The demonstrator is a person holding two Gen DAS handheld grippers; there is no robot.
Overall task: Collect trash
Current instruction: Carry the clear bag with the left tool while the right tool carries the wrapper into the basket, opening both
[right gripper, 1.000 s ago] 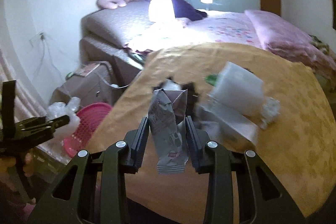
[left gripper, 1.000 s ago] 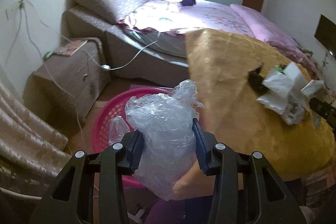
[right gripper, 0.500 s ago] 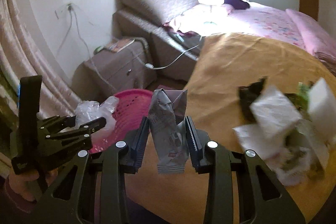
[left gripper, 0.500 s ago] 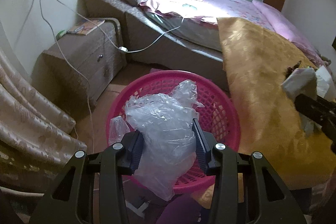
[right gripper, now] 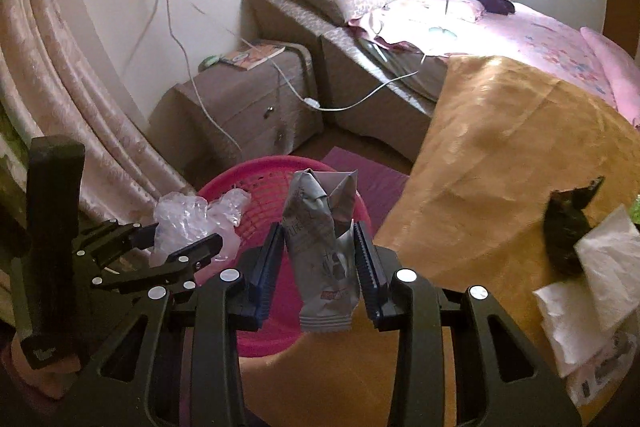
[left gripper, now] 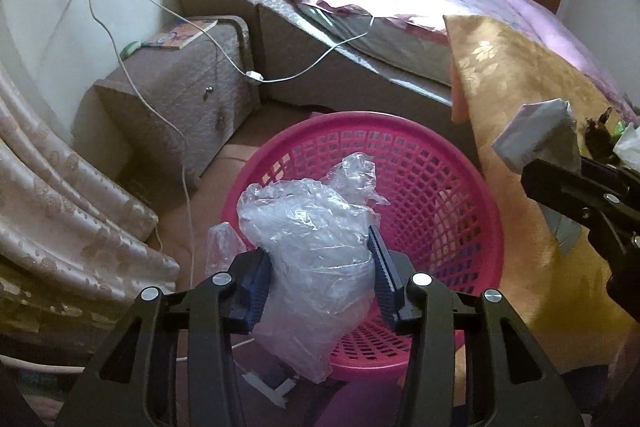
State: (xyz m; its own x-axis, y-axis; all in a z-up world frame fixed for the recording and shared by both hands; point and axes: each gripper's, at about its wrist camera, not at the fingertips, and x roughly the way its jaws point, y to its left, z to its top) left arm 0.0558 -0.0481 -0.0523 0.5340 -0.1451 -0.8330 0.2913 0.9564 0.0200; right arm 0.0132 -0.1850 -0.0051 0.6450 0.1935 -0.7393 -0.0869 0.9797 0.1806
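Here the silver wrapper (right gripper: 322, 251) stands upright in the right gripper (right gripper: 318, 267).

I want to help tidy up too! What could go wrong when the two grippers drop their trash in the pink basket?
1. The left gripper is opening on the light clear plastic bag, which hangs over the near rim of the pink basket; it might slip outside.
2. The right gripper, holding the grey wrapper, is close to the left one; they could bump.
3. Tissues remain on the gold cloth.
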